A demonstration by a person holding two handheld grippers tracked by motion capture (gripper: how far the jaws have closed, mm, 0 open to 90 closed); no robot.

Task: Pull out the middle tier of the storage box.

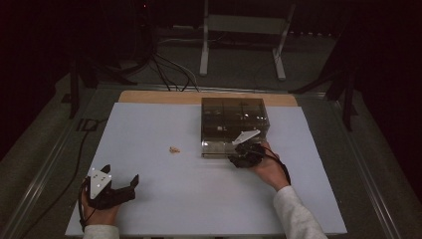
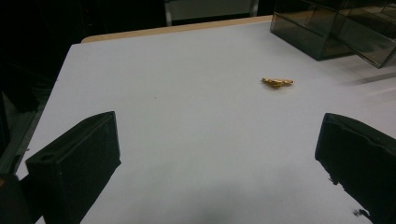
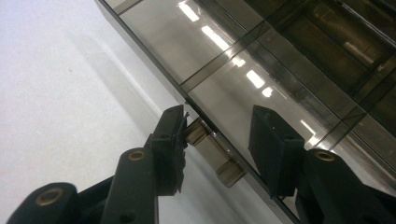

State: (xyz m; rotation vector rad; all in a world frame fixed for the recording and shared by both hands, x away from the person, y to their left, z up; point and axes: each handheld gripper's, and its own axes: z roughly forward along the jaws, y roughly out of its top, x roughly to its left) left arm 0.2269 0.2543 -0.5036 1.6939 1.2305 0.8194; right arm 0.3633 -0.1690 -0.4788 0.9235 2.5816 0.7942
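A smoked clear plastic box (image 1: 234, 117) with compartments stands at the middle right of the white tabletop (image 1: 164, 199). Its bottom drawer (image 1: 216, 148) sticks out a little toward me. My right gripper (image 1: 241, 148) is at the drawer's front. In the right gripper view my right gripper (image 3: 219, 135) has one pad pressed on the small bar handle (image 3: 210, 149) and the other pad over the drawer's front wall. My left gripper (image 1: 120, 175) lies at the near left, open, with bare table between the jaws of my left gripper (image 2: 219, 128). A small golden piece (image 1: 174, 149) (image 2: 277, 82) lies left of the box.
A wooden strip (image 1: 164, 96) runs along the table's far edge. Behind it are a white metal stand (image 1: 243, 25) and dark cables (image 1: 164, 69) on the floor. Wide free tabletop lies between the two hands.
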